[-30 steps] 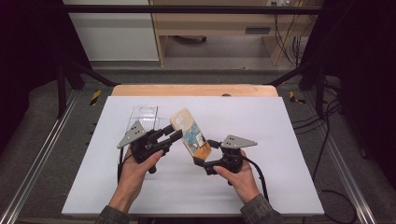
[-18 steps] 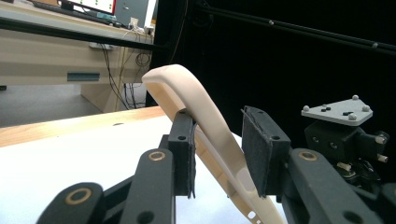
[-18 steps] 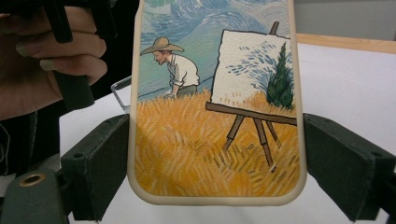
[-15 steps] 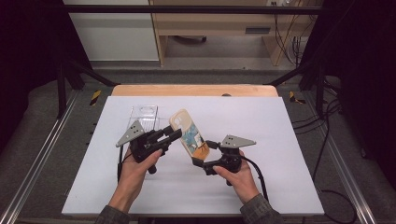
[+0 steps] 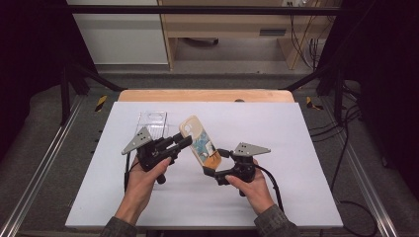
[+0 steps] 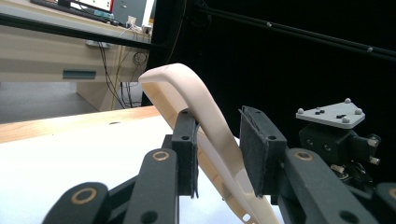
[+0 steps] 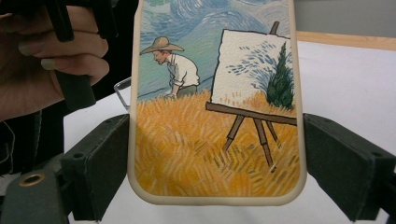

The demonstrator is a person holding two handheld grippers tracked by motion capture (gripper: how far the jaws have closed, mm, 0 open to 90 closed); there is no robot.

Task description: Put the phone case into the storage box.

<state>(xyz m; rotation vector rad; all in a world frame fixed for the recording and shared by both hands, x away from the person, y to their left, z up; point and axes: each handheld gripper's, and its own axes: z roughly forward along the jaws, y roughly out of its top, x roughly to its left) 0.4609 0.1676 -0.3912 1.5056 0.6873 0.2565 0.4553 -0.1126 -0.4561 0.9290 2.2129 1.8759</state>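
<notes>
1. Overhead, in the high view, the case (image 5: 199, 143) stood tilted above the middle of the tabletop (image 5: 296, 143), held between both tools. The right gripper (image 5: 211, 162) clamped its lower, orange end. The left gripper (image 5: 184, 141) met its upper left edge, and its jaws had just been closing there. A clear box (image 5: 152, 123) lay on the tabletop just behind the left gripper.

2. Along the left gripper's own view, the case (image 6: 205, 140) ran edge-on between the two jaws, a cream rim curving up and away. One pad lay against its inner side. The other pad touched the outer rim only low down, with a gap above. I judged this a light, partial grip, not yet firm. The risk here: if these jaws squeezed harder on the thin, soft rim, the case could bend or twist out of the right gripper's hold. A pull begun too early could let the rim slide off the pads.

3. From the right gripper view, the case (image 7: 212, 107) was held across its width, both jaws pressed on its side edges near the bottom. Its back showed a painted scene: a man in a straw hat, an easel with a canvas, yellow wheat, swirling blue sky. The rim was cream and looked rubbery. Only the low end was held, so the tall upper part could lever loose. The left hand (image 7: 37, 65) showed beyond.
</notes>
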